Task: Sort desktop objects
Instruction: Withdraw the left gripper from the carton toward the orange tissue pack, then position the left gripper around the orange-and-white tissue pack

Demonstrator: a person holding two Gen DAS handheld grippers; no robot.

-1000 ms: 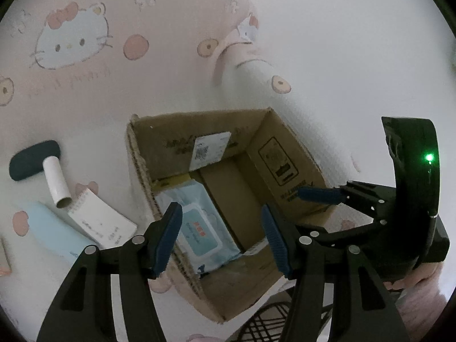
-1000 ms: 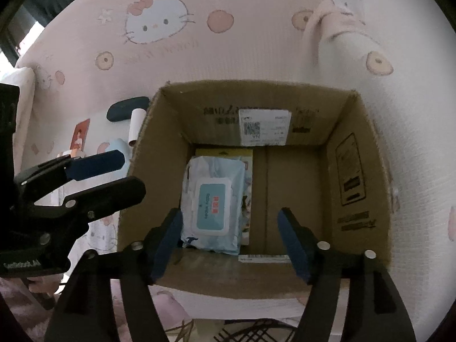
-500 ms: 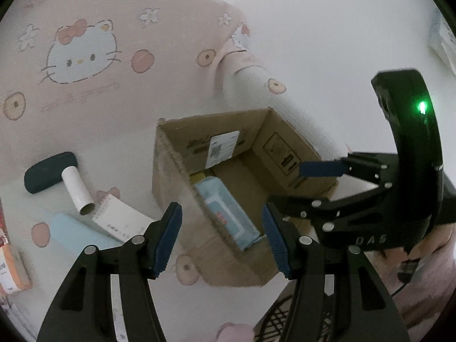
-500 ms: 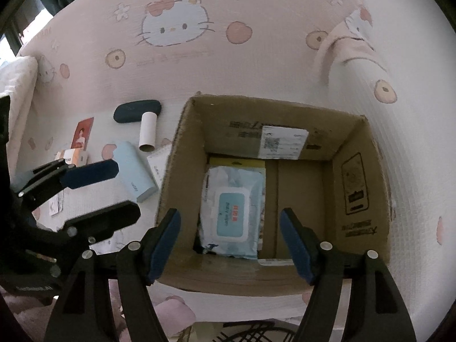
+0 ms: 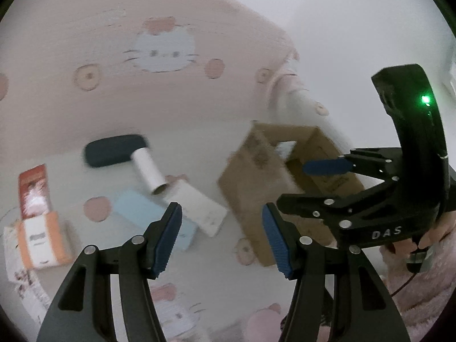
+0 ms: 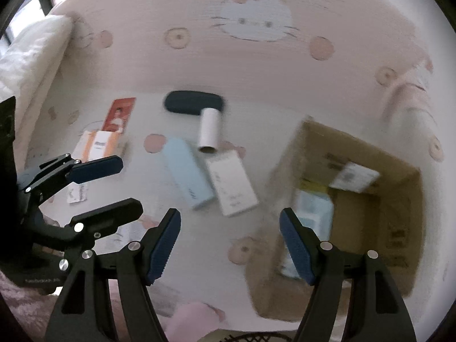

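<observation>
Left tongs (image 5: 221, 238) open, empty, right tongs (image 6: 229, 246) likewise

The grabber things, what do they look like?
Both are black claws with two fingers each. The left gripper and right gripper have ridged blue pads and silver bolts. The right one has a tall curved black body with a green light and white letters "DAS". A fluffy pink sleeve shows behind it.
</observation>
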